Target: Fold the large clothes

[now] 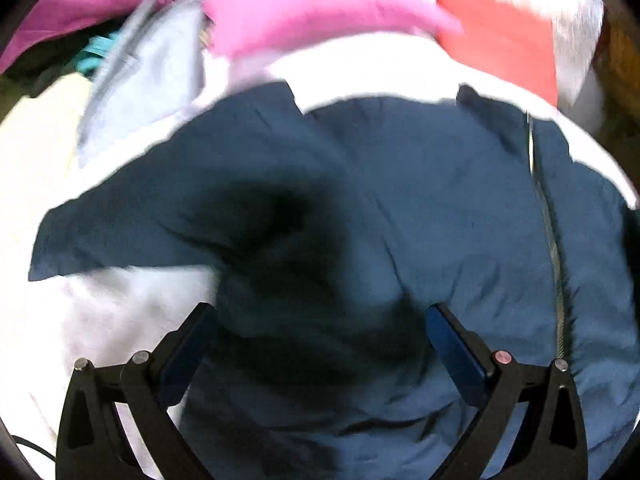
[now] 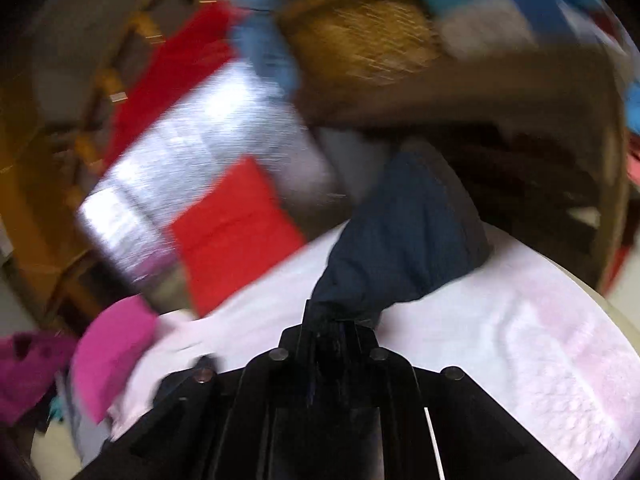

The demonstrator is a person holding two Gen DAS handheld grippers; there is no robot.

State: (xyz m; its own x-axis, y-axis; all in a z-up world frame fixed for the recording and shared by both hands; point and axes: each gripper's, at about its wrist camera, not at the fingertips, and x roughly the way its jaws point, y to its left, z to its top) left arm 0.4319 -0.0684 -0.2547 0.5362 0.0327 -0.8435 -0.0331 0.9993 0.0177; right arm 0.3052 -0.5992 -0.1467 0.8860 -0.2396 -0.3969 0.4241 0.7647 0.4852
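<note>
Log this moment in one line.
left gripper: open over navy garment | right gripper: shut on garment | surface: white cloth

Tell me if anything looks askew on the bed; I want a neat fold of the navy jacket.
The navy jacket lies rumpled on the white cover, one sleeve splayed out sideways and its zip line curving. The right hand-held gripper is shut on a bunched part of it; the left hand-held gripper is open above it.

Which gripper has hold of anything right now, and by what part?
The right gripper is shut on a bunched end of the navy garment; which part cannot be told. The left gripper is open over it, holding nothing.
</note>
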